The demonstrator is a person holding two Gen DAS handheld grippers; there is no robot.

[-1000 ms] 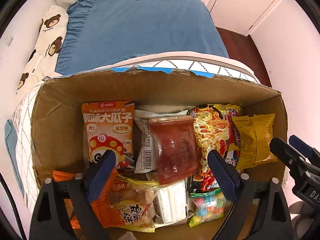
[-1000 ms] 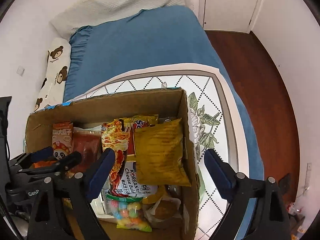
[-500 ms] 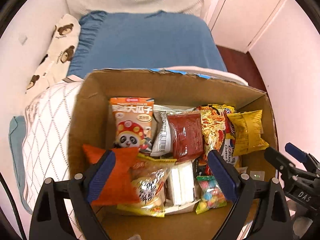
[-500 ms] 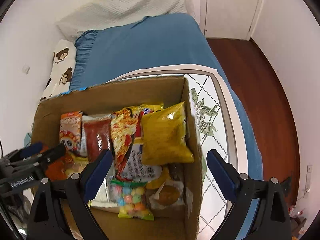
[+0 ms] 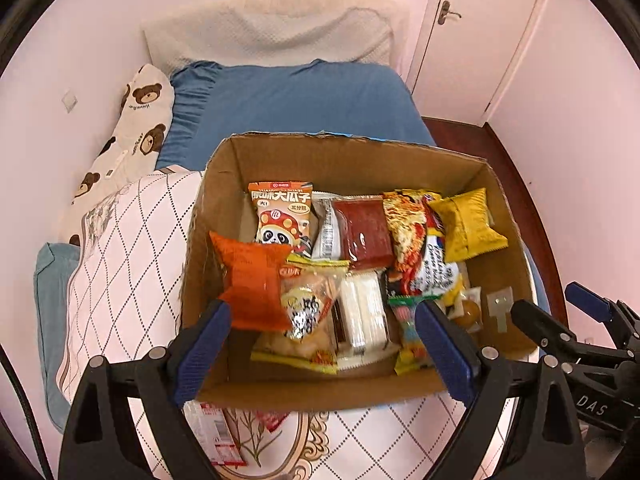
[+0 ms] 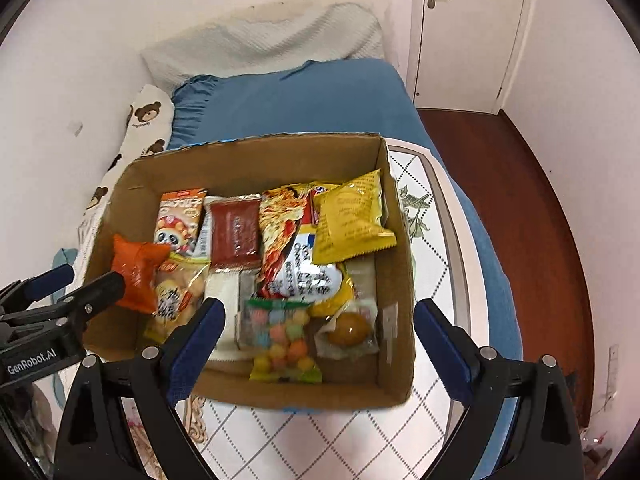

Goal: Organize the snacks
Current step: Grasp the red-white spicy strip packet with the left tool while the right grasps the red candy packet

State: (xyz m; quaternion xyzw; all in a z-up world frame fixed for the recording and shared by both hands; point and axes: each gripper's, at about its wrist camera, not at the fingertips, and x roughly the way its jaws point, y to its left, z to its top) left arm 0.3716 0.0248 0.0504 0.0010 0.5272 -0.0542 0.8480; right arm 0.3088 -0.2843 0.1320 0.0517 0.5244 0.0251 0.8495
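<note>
A cardboard box (image 5: 352, 160) (image 6: 394, 364) on the bed holds several snack packs: an orange bag (image 5: 250, 278) (image 6: 134, 270), a panda seed pack (image 5: 282, 216) (image 6: 180, 220), a dark red pack (image 5: 362, 232) (image 6: 236, 236), a noodle pack (image 5: 416, 240) (image 6: 288, 240), a yellow bag (image 5: 466, 224) (image 6: 350, 220) and a candy bag (image 6: 280, 340). My left gripper (image 5: 322, 344) is open and empty above the box's near edge. My right gripper (image 6: 316, 344) is open and empty above the box's near right part.
The box stands on a white patterned mat (image 5: 120, 248) (image 6: 432, 248) over a blue bed (image 5: 296, 100). A red-and-white pack (image 5: 212, 432) lies on the mat in front of the box. A bear-print pillow (image 5: 136, 128) lies left. Wooden floor (image 6: 540, 208) and a door (image 6: 464, 32) are right.
Both grippers have pulled up and back from the box, so the whole box and more of the room show. The dark red pack, in mid-air a second ago, now lies in the box.
</note>
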